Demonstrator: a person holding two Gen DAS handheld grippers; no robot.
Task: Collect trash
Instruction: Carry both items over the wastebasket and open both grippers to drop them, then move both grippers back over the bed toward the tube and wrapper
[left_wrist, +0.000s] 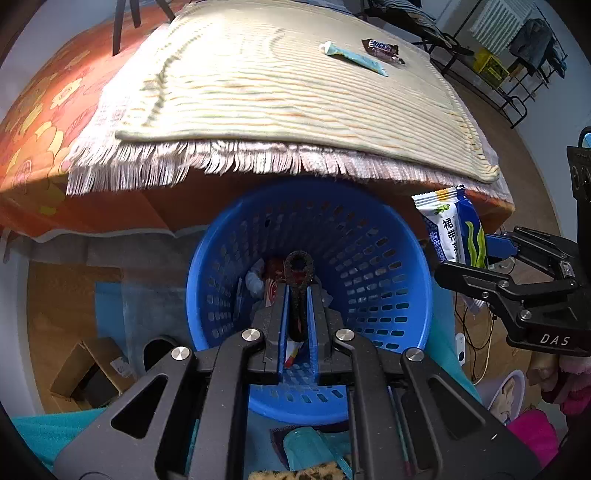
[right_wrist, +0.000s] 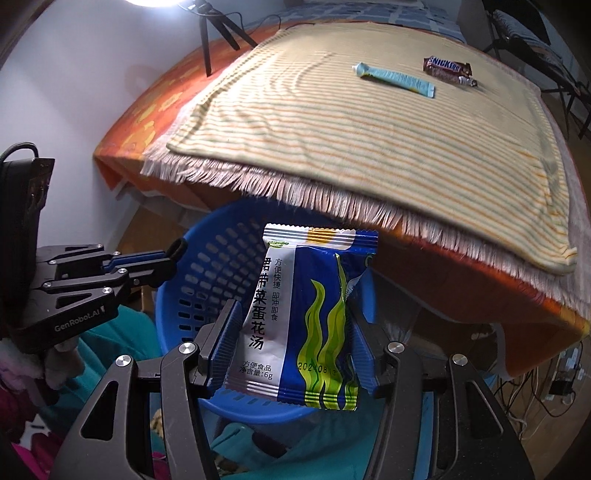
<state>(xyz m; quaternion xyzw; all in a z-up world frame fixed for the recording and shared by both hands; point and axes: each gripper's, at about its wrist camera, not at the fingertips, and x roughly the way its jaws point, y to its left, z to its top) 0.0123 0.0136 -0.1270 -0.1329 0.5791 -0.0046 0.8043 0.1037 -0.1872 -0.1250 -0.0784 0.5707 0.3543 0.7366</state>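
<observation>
In the left wrist view the left gripper – jaws closed on a black loop – hangs over the blue basket, and in the right wrist view the right gripper, half open, clamps a soup packet above that basket.

Black left claw and right claw — blue pads, silver screws, white lettering.

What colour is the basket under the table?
Blue, with rows of small holes; the basket shows best in the left wrist view.
</observation>
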